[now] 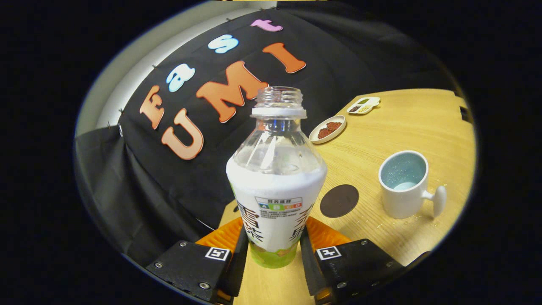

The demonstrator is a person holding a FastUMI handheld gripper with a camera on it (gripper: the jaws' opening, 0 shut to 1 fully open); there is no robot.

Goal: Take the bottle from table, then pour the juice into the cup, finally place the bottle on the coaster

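Note:
A clear plastic bottle (276, 178) with a white label and no cap stands upright between my fingers, held off the wooden table (394, 127); the view is tilted. My gripper (273, 248) is shut on the bottle's lower body, a finger pressing each side. Just right of the bottle, a little beyond my fingers, lies a round dark brown coaster (339, 201). Further right stands a white cup (404, 183) with a pale blue inside, its handle pointing right; a little light liquid shows at its bottom.
Beyond the coaster, near the booth wall, lies a small oval dish (327, 128) with reddish-brown food. A small divided tray (363, 105) sits farther back. Small droplets or crumbs speckle the table around the cup.

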